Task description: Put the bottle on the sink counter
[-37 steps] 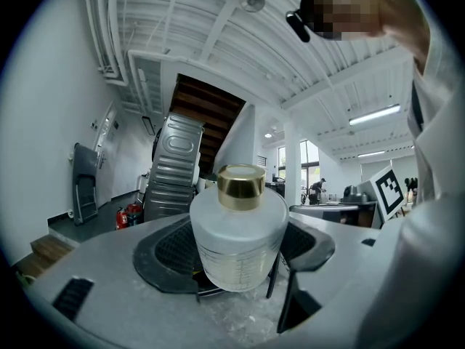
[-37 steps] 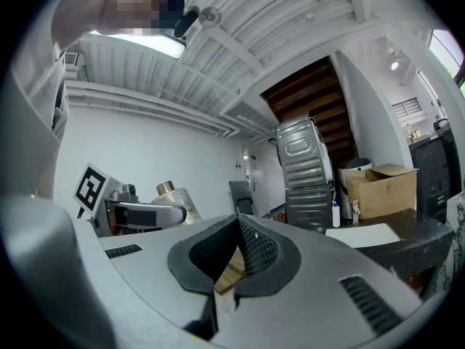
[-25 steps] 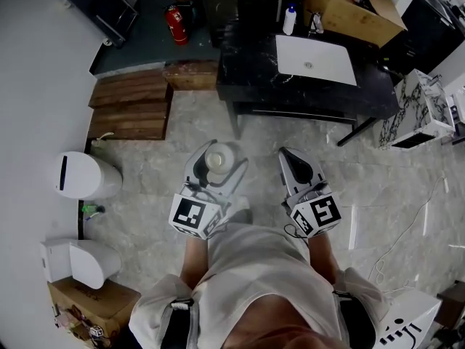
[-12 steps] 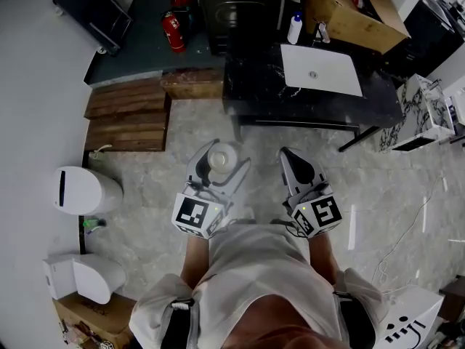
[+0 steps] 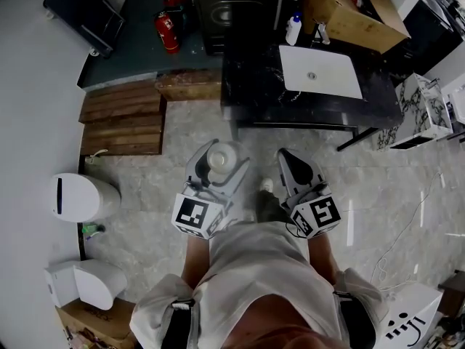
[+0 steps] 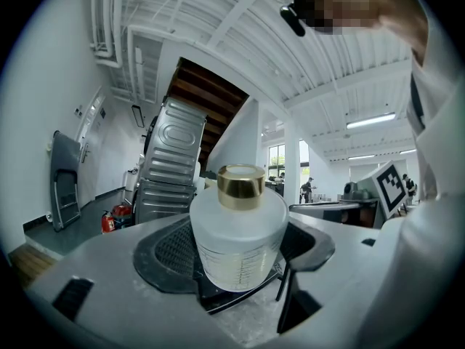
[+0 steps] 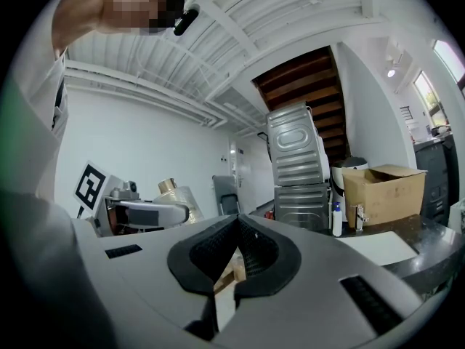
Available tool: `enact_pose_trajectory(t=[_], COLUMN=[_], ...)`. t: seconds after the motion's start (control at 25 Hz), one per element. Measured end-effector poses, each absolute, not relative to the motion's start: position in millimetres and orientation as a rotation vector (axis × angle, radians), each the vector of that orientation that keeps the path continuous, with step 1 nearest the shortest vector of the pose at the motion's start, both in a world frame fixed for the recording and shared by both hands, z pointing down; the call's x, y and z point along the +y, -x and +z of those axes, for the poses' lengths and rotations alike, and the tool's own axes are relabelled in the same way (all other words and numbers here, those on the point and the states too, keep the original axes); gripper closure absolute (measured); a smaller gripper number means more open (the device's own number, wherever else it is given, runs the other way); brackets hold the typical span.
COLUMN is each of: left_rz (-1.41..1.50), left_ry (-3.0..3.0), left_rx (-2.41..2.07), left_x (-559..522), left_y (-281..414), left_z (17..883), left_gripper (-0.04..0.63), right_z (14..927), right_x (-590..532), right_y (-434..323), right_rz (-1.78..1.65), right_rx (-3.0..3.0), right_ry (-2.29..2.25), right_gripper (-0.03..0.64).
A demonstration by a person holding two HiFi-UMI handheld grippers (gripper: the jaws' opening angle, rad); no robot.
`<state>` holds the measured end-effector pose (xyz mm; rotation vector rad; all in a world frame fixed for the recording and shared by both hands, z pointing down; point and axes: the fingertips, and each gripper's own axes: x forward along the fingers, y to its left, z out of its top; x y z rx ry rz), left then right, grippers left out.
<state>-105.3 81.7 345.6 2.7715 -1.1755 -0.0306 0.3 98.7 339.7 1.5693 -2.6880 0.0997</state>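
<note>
Bottle (image 6: 240,233) held tight in my left gripper (image 5: 221,158), right gripper (image 7: 235,247) closed and empty, I've stepped closer to the sink desk (image 5: 254,86) at the upper right.

Grey L gripper (image 5: 220,151), R gripper (image 5: 285,155); shirt (image 5: 254,267) prob. white.

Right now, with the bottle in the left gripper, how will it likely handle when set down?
The bottle looks like frosted glass, so it is probably rigid, fairly heavy and breakable. Its smooth round wall may slip or twist in the left gripper. Squat and wide under its gold cap, it should stand steadily.
</note>
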Motion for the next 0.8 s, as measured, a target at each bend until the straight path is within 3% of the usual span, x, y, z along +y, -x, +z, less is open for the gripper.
enact_pose_trajectory(t=[0.8], left_rz=[0.015], left_ry=[-2.708], left_rx=[-1.295], left_x=[-26.0], left_y=[76.9], left_z=[352.0], left_gripper=[0.265], right_z=[345.0], right_x=[-19.0], right_y=[-28.2], right_rz=[0.134], right_rx=[-2.767], right_ry=[-1.442], right_gripper=[0.620])
